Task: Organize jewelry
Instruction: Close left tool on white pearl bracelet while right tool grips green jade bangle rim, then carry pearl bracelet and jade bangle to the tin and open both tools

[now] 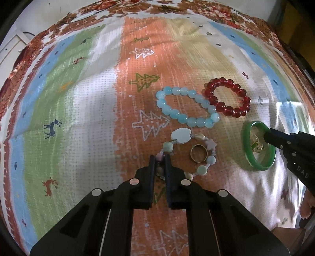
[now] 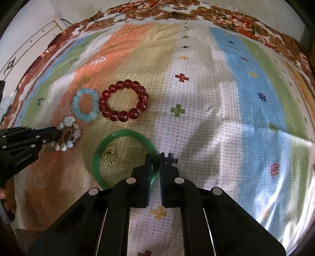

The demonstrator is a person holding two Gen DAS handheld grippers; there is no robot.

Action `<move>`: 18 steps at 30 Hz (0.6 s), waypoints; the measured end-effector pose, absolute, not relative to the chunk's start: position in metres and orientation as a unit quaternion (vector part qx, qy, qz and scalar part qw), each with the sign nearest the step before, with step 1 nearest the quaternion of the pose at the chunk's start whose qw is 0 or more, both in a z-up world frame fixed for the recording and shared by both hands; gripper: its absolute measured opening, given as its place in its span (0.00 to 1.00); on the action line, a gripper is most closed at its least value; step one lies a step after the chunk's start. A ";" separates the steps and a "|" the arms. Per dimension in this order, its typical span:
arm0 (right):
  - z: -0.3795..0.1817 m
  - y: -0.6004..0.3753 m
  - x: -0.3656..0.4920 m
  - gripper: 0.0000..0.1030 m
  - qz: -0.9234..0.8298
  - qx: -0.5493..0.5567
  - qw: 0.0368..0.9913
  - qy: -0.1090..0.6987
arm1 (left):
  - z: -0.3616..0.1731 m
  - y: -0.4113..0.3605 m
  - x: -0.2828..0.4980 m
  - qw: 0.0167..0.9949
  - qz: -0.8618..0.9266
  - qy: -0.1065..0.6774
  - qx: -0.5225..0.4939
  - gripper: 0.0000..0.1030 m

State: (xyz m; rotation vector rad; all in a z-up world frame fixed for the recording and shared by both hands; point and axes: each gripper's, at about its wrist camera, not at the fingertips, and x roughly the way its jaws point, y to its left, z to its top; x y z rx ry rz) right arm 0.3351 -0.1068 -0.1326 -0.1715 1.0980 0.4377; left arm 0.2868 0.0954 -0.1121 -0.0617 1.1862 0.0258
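Note:
My left gripper (image 1: 159, 160) is shut on the near side of a pastel shell-and-star bracelet (image 1: 204, 169), which lies on the cloth with a gold ring (image 1: 198, 153) inside it. My right gripper (image 2: 155, 157) is shut on the rim of a green bangle (image 2: 110, 137); gold earrings (image 2: 111, 158) lie inside the bangle. A light blue bead bracelet (image 1: 187, 107) and a red bead bracelet (image 1: 228, 97) lie side by side just beyond. In the right wrist view the pastel bracelet (image 2: 69, 137) and the left gripper (image 2: 56, 134) sit at the left.
A striped cloth with tree, deer and cross patterns (image 1: 78, 110) covers the surface, over a floral cloth (image 1: 177, 7) at the far edge. A white wall or cabinet (image 2: 29, 39) stands at the far left.

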 end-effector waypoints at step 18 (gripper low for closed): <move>-0.096 -0.100 0.315 0.08 0.232 -0.098 0.846 0.470 | -0.072 0.077 0.276 0.847 -0.030 0.529 -0.050 0.08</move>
